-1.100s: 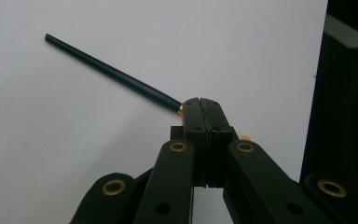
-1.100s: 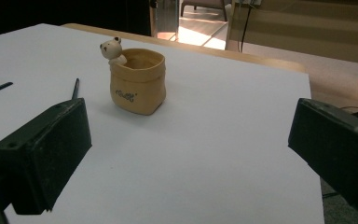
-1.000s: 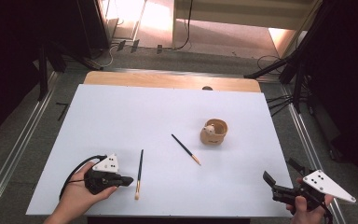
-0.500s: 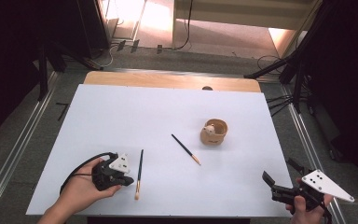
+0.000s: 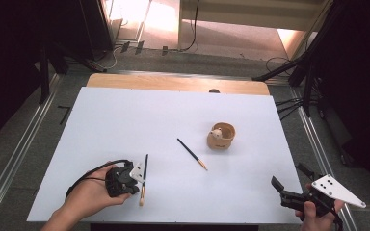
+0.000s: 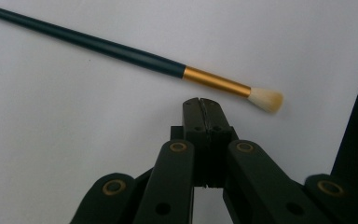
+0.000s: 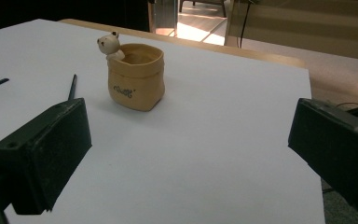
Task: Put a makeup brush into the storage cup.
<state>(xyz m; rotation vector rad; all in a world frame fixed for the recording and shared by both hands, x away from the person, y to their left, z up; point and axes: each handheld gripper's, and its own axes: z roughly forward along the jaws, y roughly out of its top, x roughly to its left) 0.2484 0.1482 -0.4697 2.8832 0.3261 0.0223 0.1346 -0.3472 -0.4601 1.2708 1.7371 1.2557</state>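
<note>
Left gripper (image 5: 134,174), jaws pressed together and empty, sits just beside the near paintbrush (image 6: 135,57) lying flat on the white table (image 5: 125,120). Right gripper (image 5: 289,190), jaws wide, idle near the table's corner. 2nd brush (image 5: 191,153) also loose; bear-trimmed pen cup (image 7: 135,77) looks empty. Judgement: nothing picked up yet; both brushes left.

left hand-held gripper (image 6: 200,103) closed, right hand-held gripper (image 7: 191,154) agape

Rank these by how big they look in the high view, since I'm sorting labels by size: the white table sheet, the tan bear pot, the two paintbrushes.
1. white table sheet, by far.
2. tan bear pot: bulkiest small item.
3. The two paintbrushes, left and centre: both thin, about equal length, so unranked.
</note>
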